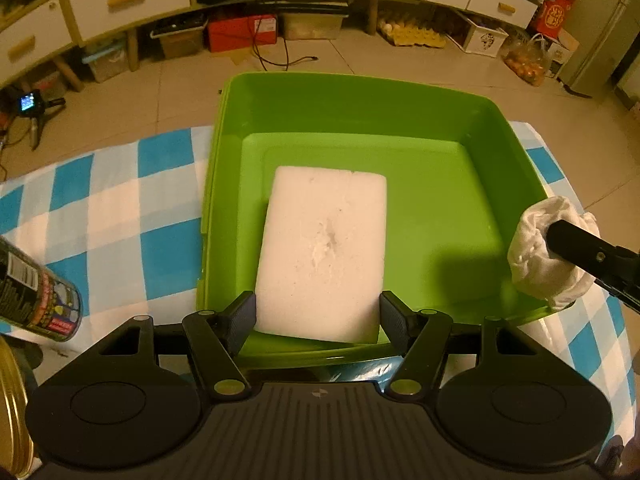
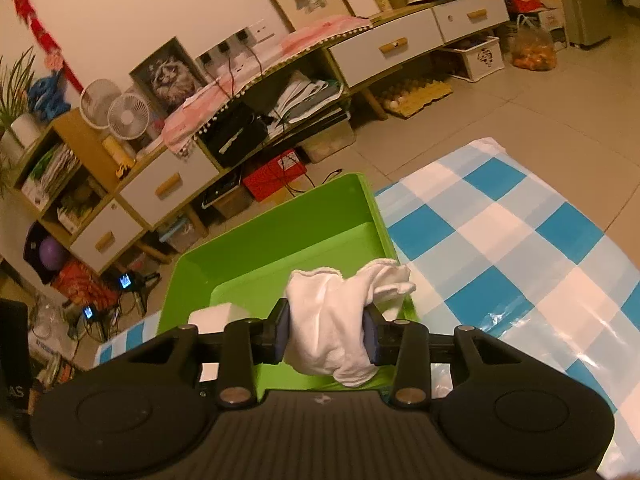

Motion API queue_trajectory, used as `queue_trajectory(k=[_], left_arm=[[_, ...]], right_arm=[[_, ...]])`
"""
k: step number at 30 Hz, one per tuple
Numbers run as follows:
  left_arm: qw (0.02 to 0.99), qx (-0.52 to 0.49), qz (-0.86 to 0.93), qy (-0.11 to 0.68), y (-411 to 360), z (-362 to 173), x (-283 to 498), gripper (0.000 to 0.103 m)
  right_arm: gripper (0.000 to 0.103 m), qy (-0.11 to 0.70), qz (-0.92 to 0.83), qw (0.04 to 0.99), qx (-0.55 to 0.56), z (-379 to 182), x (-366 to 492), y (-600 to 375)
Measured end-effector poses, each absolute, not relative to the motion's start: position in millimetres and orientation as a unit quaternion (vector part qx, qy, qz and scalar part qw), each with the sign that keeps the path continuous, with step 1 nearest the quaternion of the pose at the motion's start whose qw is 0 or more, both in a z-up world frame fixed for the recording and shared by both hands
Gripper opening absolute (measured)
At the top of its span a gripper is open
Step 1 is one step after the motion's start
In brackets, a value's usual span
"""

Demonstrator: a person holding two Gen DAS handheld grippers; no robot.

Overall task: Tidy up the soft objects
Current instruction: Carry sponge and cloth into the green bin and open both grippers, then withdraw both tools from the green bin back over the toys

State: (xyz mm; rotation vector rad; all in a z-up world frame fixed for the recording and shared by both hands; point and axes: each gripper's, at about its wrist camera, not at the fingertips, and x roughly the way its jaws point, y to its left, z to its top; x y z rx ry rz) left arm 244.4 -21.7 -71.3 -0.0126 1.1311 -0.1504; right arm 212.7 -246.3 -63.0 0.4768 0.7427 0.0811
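- While the white foam block (image 1: 322,252) lies flat on the floor of the green bin (image 1: 352,92), its near end sits between the left gripper (image 1: 317,316) pads, which flank it at 9 and 3 o'clock; can't tell whether they press on it.
- White cloth (image 2: 336,316): bunched, clamped between the right gripper (image 2: 327,336) pads, over the bin's right rim, at 3 o'clock from the block in the left wrist view.
- Bin sits on a blue-and-white checked cloth (image 1: 116,200).
- Printed can (image 1: 38,292) lies tilted at 9 o'clock from the bin, well apart.
- Beyond, at 12 o'clock: tiled floor, white-drawer cabinet (image 2: 384,46).
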Motion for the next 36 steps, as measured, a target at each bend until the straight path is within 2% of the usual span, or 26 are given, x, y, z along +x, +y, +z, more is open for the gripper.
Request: queue_trajectory(k=[10, 11, 13, 14, 15, 17, 36], left_arm=[[0.83, -0.016, -0.068, 0.554, -21, -67, 245, 0.067], [0.83, -0.015, -0.069, 0.553, -21, -67, 244, 0.067], [0.835, -0.017, -0.072, 0.545, -22, -66, 243, 0.072], [0.839, -0.022, -0.075, 0.539, -20, -65, 242, 0.076], [0.842, -0.028, -0.076, 0.533, -19, -63, 240, 0.077], [0.85, -0.036, -0.071, 0.52, -19, -59, 236, 0.083], [0.894, -0.063, -0.064, 0.439, -3, -12, 179, 0.092]], right_arm=[[0.02, 0.371, 0.05, 0.903, 0.213, -61, 211, -242], [0.025, 0.37, 0.051, 0.903, 0.213, -60, 210, -242], [0.043, 0.367, 0.053, 0.903, 0.217, -58, 208, -243], [0.057, 0.365, 0.053, 0.903, 0.219, -56, 207, -243], [0.064, 0.362, 0.054, 0.904, 0.22, -55, 206, -244], [0.064, 0.356, 0.054, 0.907, 0.22, -50, 204, -245], [0.065, 0.379, 0.046, 0.903, 0.195, -23, 163, -245]])
